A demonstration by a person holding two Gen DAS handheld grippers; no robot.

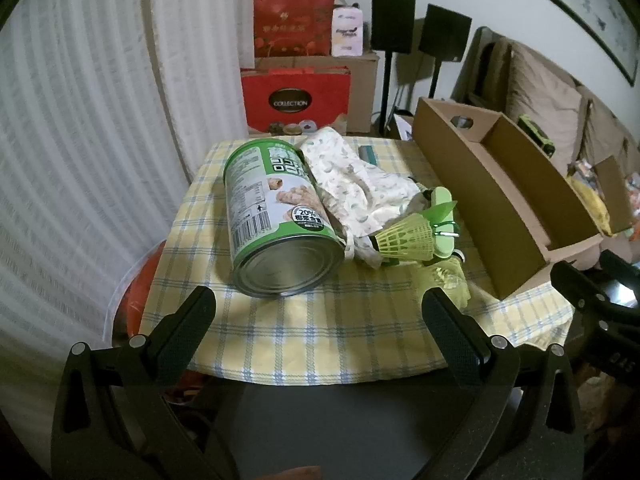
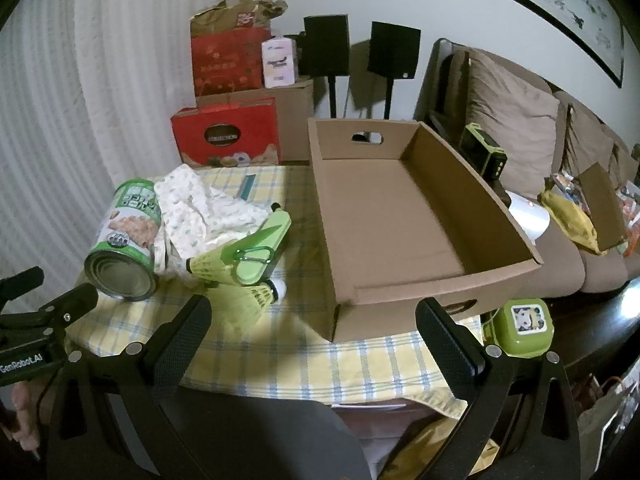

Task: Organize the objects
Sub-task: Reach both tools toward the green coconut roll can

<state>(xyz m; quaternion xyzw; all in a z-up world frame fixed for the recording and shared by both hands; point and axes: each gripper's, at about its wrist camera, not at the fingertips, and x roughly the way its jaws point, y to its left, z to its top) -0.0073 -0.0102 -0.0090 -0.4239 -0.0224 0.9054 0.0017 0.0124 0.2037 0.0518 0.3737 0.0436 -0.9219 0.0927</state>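
item: green-labelled metal food can (image 1: 276, 216), on its side on yellow checked tablecloth (image 1: 320, 328). long axis runs away from my left gripper (image 1: 318, 312), base end facing it. my left gripper nearer, jaws wide, empty. my right gripper (image 2: 314, 320) wide, empty, fronting empty brown cardboard tray (image 2: 384, 216).

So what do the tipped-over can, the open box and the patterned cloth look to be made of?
Can: apparently metal, going by its shiny ribbed silver end, with a glossy printed green label around it.
Open box: brown corrugated cardboard, matte, with folded edges and cut handle holes.
Patterned cloth: soft woven fabric, probably cotton; it lies crumpled in limp folds.
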